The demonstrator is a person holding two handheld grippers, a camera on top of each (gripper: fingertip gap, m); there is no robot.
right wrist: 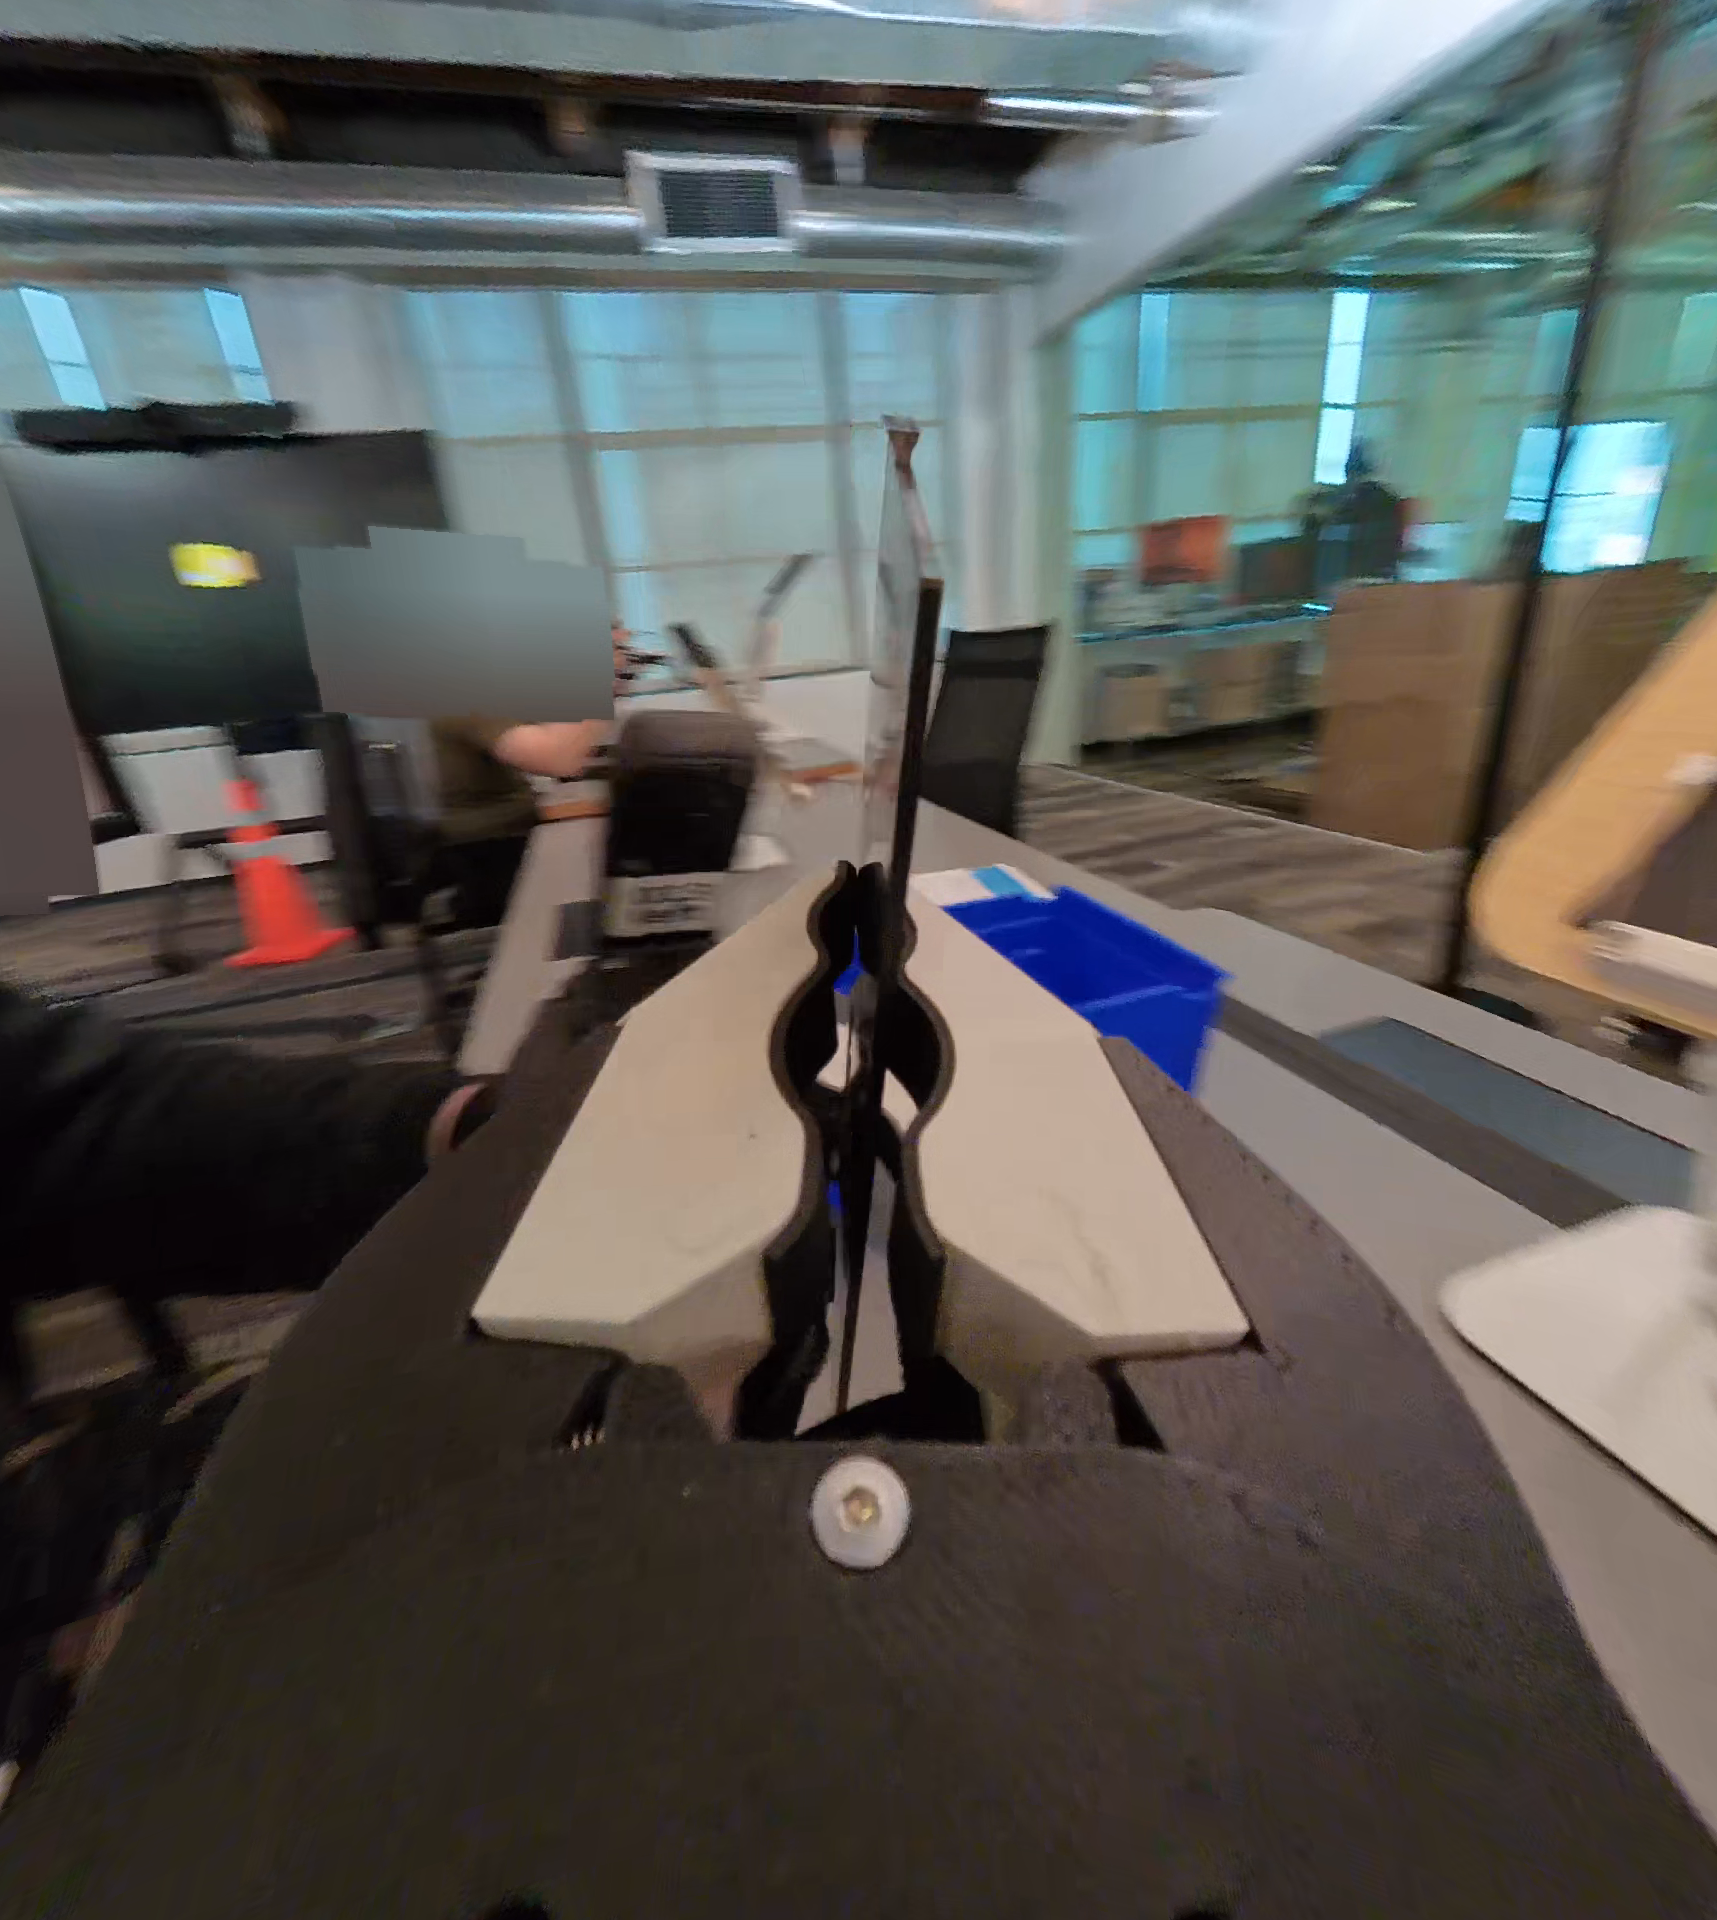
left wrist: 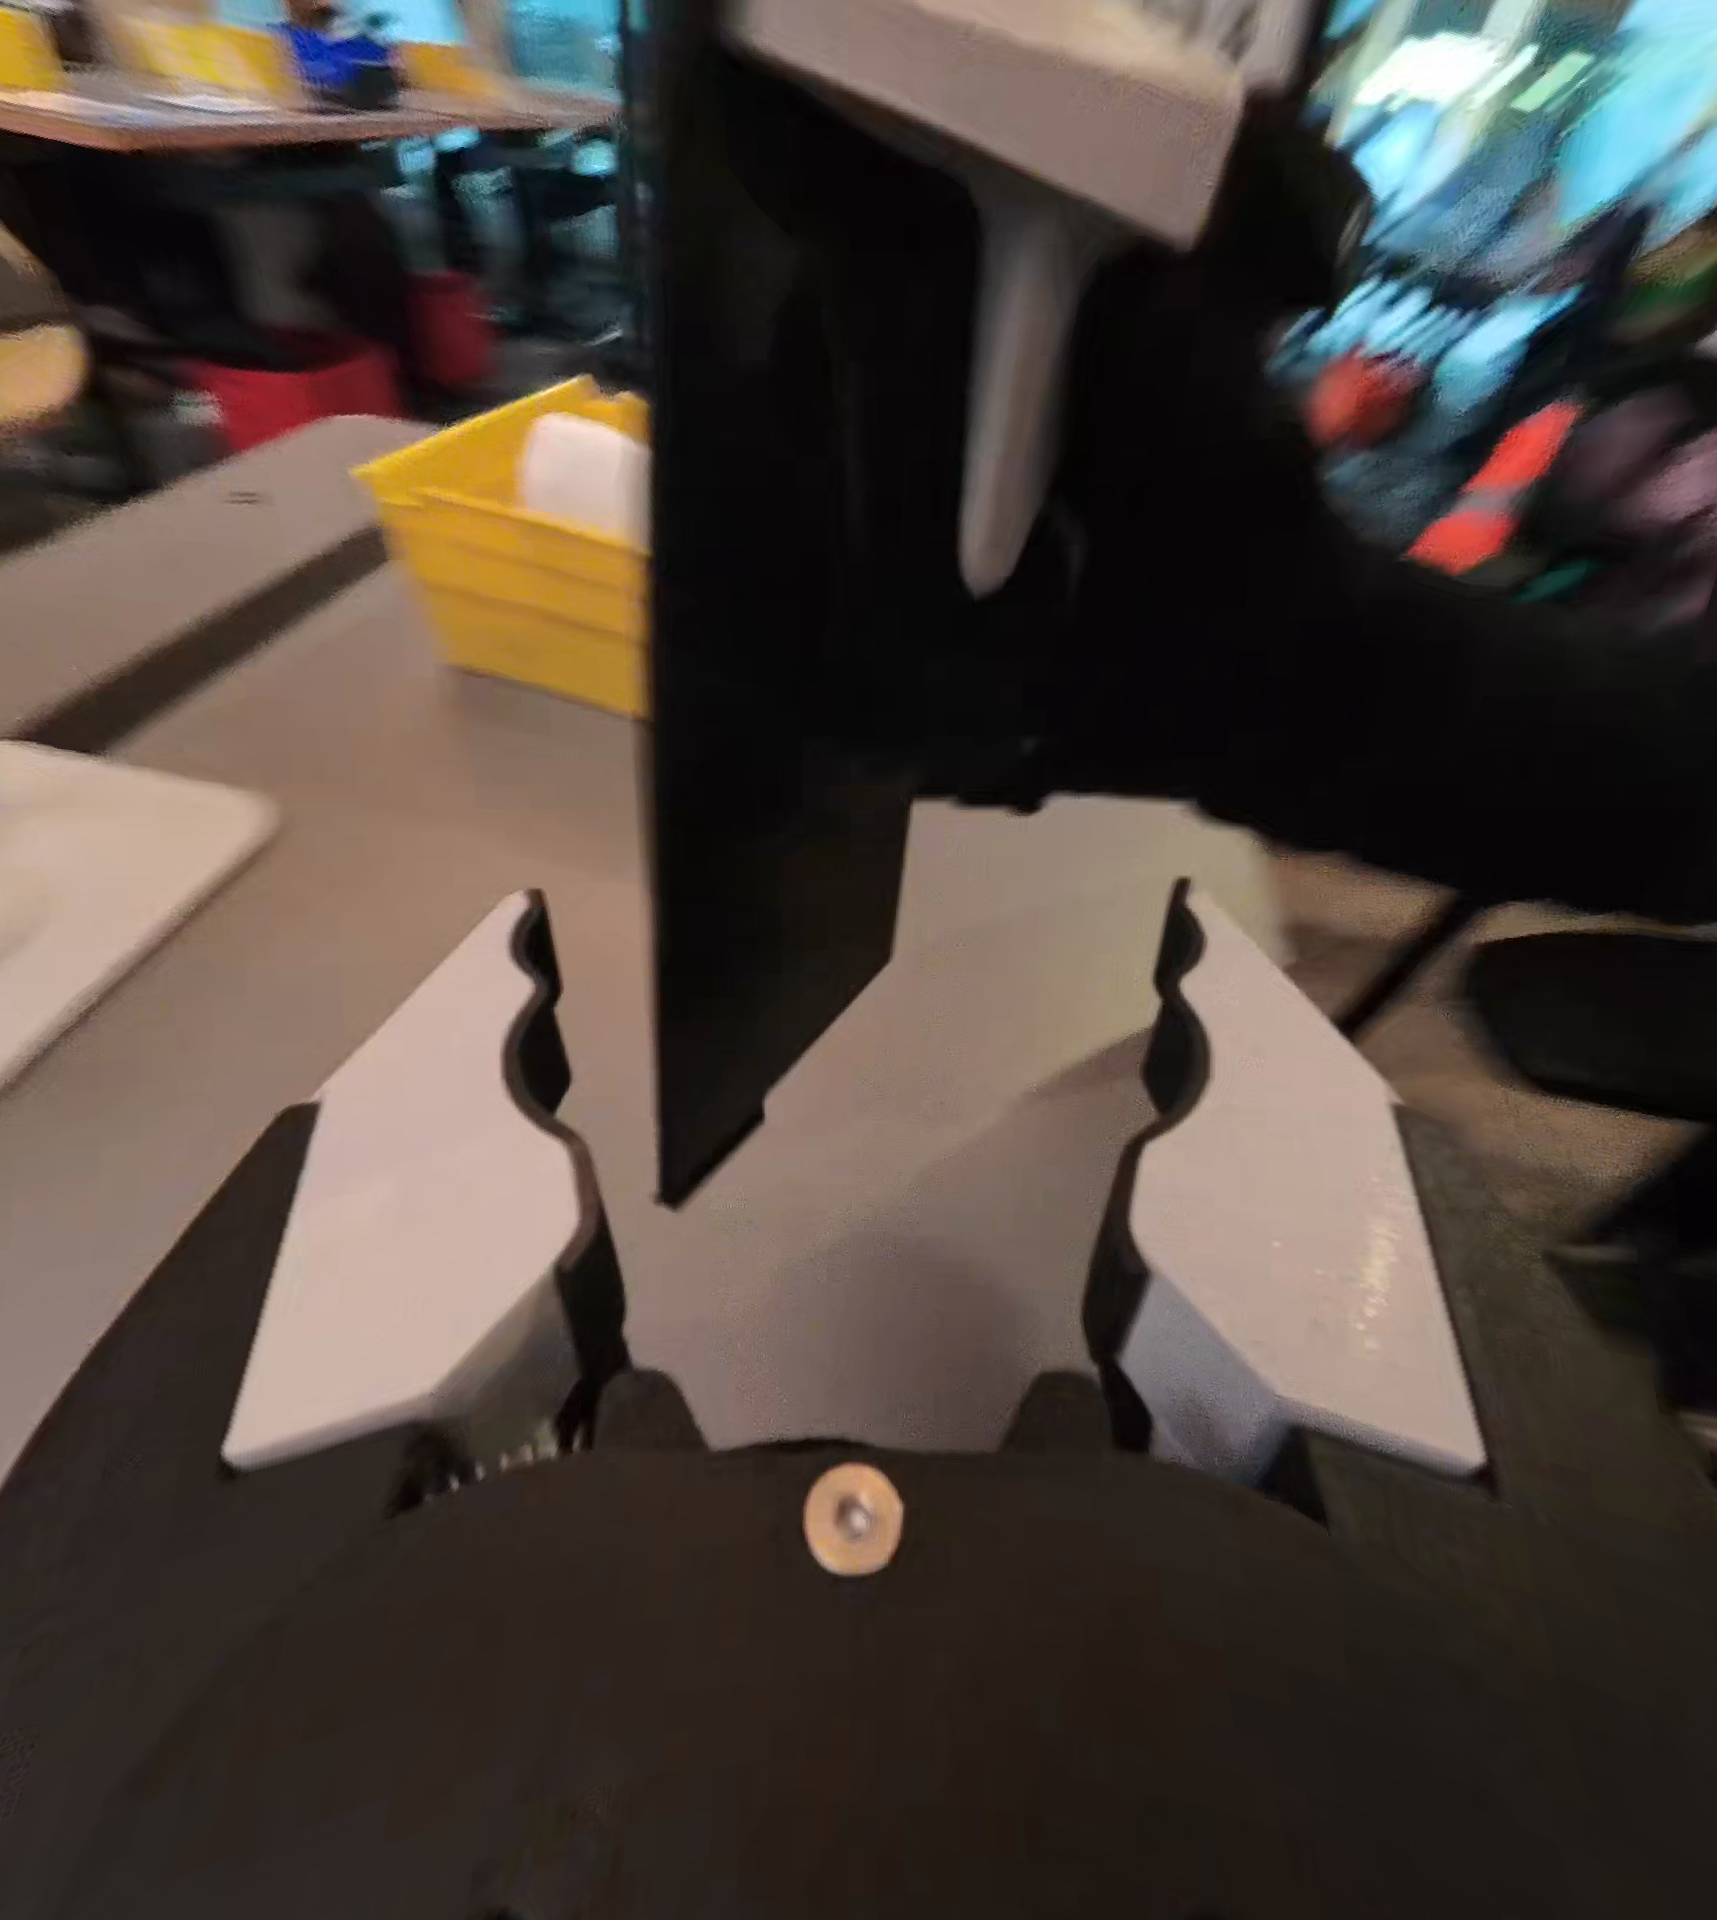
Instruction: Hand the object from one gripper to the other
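Observation:
A thin, flat black plate (left wrist: 781, 623) hangs upright in the left wrist view. Its lower corner reaches down between the fingers of my left gripper (left wrist: 856, 899), which is open and does not touch it. A grey finger (left wrist: 999, 114) of my right gripper holds the plate from above. In the right wrist view my right gripper (right wrist: 864, 883) is shut on the plate (right wrist: 906, 727), which shows edge-on and sticks out past the fingertips.
Stacked yellow bins (left wrist: 521, 561) stand on the grey table (left wrist: 366, 831) behind the plate. A white stand base (left wrist: 54, 883) lies to the left and also shows in the right wrist view (right wrist: 1664, 1382). A blue bin (right wrist: 1093, 966), an orange cone (right wrist: 272, 883) and a seated person (right wrist: 521, 748) are farther off. My right fingertips sit around 10 cm from my left ones. The white stand base (left wrist: 54, 883) is about 30 cm from my left fingertips and 40 cm from my right.

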